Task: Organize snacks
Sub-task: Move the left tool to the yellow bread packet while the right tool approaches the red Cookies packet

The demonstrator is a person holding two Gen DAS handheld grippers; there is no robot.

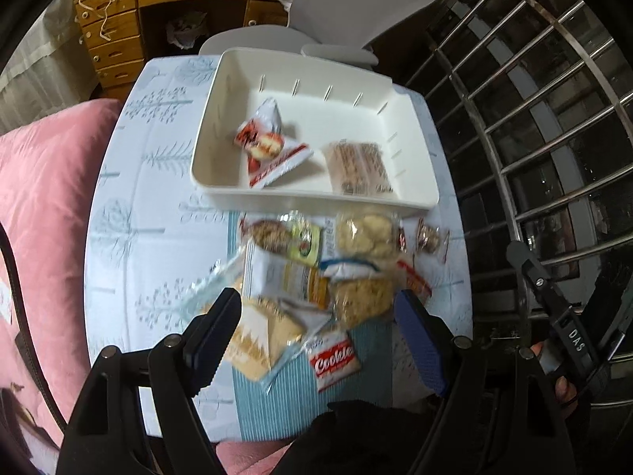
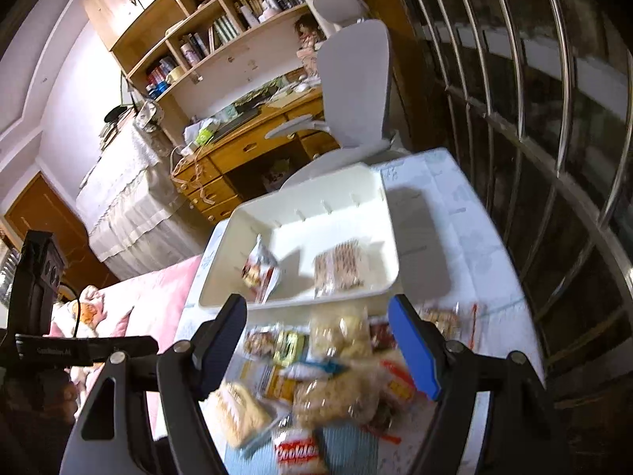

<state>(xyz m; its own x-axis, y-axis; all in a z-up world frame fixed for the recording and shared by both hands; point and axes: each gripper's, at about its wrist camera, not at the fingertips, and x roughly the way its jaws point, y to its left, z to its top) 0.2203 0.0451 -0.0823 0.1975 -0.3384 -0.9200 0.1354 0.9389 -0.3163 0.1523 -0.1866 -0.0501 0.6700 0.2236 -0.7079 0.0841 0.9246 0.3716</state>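
Tray at table's far end, two packets inside, snack pile just before it

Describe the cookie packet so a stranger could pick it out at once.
Start at the white bin on the table, then come down past the snack pile heaped in front of it. At the pile's near edge lies the cookie packet, the only one with a red band reading "Cookie" in white script.

1. A white bin of smooth, matt plastic sits on a bench covered in printed cloth.
2. Snack packets show glossy, crinkled clear film; the cookie pack is shiny printed wrap.
3. The left gripper is matt black plastic; one blue pad looks ribbed.
4. Window bars are polished metal; the desk is varnished wood.
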